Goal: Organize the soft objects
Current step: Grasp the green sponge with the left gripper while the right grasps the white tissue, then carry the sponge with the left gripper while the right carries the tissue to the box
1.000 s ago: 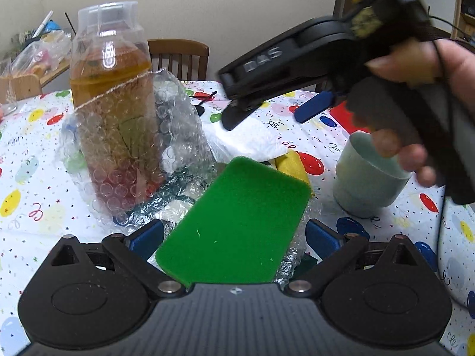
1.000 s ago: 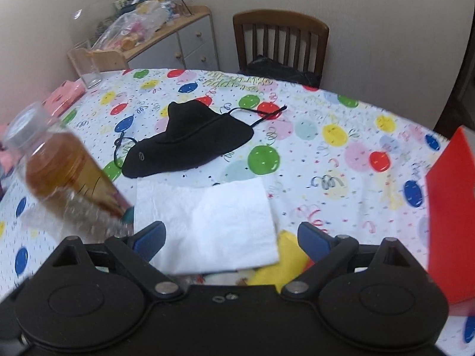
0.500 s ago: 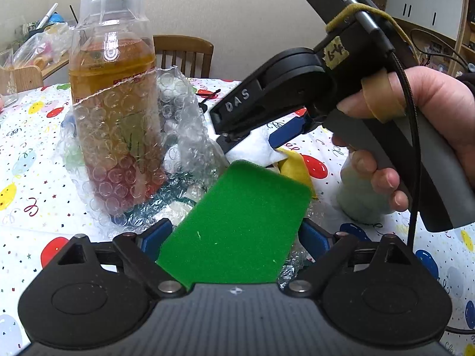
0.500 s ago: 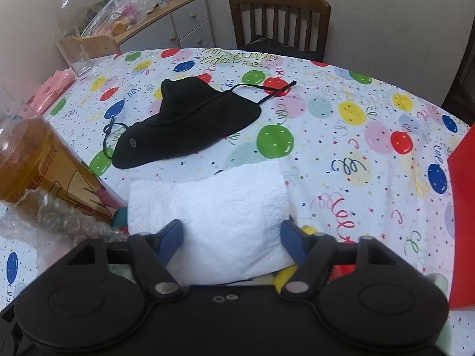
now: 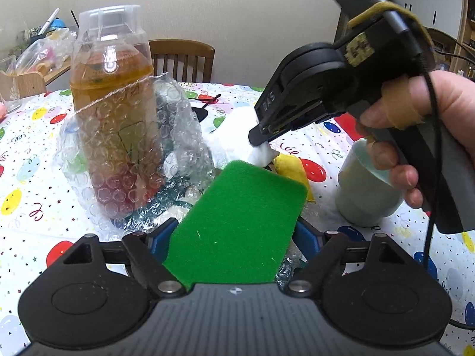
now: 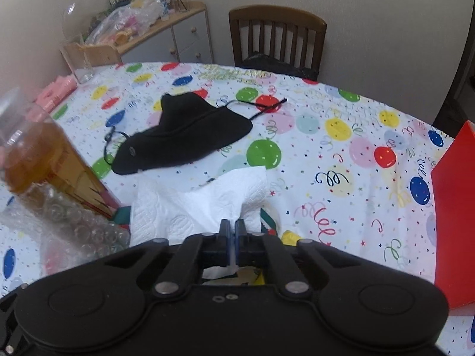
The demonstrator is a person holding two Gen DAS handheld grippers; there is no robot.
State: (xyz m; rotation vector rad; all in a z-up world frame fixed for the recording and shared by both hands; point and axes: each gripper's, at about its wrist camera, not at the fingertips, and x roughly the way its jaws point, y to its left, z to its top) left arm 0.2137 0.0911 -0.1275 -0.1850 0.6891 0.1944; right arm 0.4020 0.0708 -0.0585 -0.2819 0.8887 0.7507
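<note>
right gripper [image 5: 259, 141] side: raised letters, seemingly "DAS", seen at a slant
tablecloth [image 6: 311, 154] far edge: gold party lettering upside down from this view, not legible
bottle [image 5: 117, 112] label: red print and a drawing behind bubble wrap [image 5: 178, 136], no words legible
</note>
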